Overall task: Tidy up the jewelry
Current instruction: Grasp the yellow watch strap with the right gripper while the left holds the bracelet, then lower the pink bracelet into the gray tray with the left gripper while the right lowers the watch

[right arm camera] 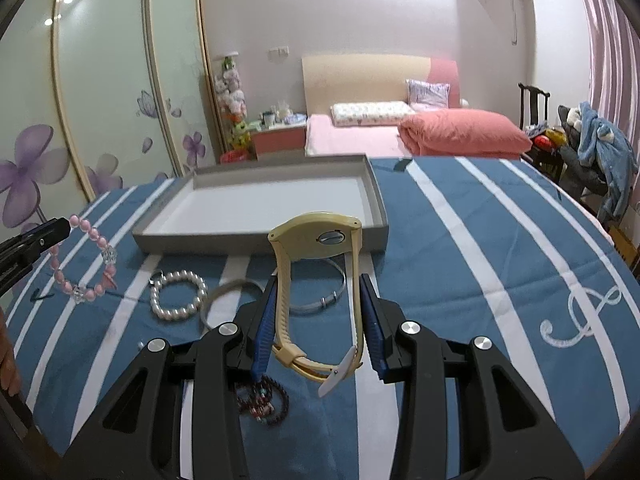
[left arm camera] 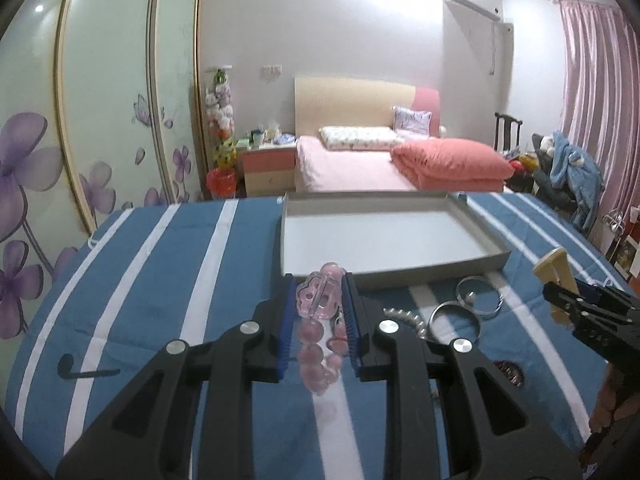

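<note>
Left wrist view: the left gripper (left arm camera: 320, 320) clamps a pink bead bracelet (left arm camera: 320, 336), glassy and round-beaded, above the striped blue cloth (left arm camera: 160, 280). Just ahead sits the shallow grey tray (left arm camera: 440, 270), with thin metal bangles (left arm camera: 460, 314) beside it.

Right wrist view: the right gripper (right arm camera: 318, 320) grips a cream rubber watch (right arm camera: 316, 280), its face upright. A dark bead bracelet (right arm camera: 262, 400) lies beneath; a pearl bracelet (right arm camera: 178, 296) lies left, near the tray (right arm camera: 260, 238).

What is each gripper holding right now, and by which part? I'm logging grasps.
The left gripper clamps the pink bead bracelet at its clear flower charm. The right gripper holds the cream watch by its two strap sides.
</note>
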Available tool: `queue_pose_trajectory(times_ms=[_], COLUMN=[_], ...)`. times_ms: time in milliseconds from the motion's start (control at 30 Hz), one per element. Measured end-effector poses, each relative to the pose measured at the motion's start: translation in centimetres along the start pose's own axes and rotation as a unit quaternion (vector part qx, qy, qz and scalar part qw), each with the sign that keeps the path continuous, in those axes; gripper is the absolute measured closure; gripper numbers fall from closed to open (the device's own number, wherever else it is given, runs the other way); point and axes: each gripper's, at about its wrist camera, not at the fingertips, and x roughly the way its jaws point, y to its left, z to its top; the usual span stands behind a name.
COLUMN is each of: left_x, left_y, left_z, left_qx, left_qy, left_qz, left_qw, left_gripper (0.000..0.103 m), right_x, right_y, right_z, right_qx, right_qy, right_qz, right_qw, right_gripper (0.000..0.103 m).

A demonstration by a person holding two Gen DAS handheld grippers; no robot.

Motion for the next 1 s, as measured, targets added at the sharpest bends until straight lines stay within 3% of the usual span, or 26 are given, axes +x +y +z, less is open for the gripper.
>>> queue_pose_trajectory(times_ms=[267, 533, 1000], left_x=[-0.5, 0.4, 5.5], left_y=[-0.8, -1.2, -1.3], left_z=[1.6, 3.7, 7.7], left_qx=[-0.006, -0.014, -0.021], left_qy=[-0.035, -0.056, -0.071], left_qz=[-0.003, -0.007, -0.009], left_qw=[0.9994, 0.9983, 0.9972], left_gripper=[0.08, 0.08, 0.08], right_x=[-0.8, 0.0, 4.7], right_y=[1.0, 0.8, 1.4], right_z=[2.3, 4.5, 8.9], right_qx=[-0.022, -0.02, -0.017], right_qy=[-0.07, -0.111, -0.112], right_qz=[-0.006, -0.009, -0.004], right_qw=[0.997, 0.994, 0.994], right_gripper=[0.063, 0.063, 0.063])
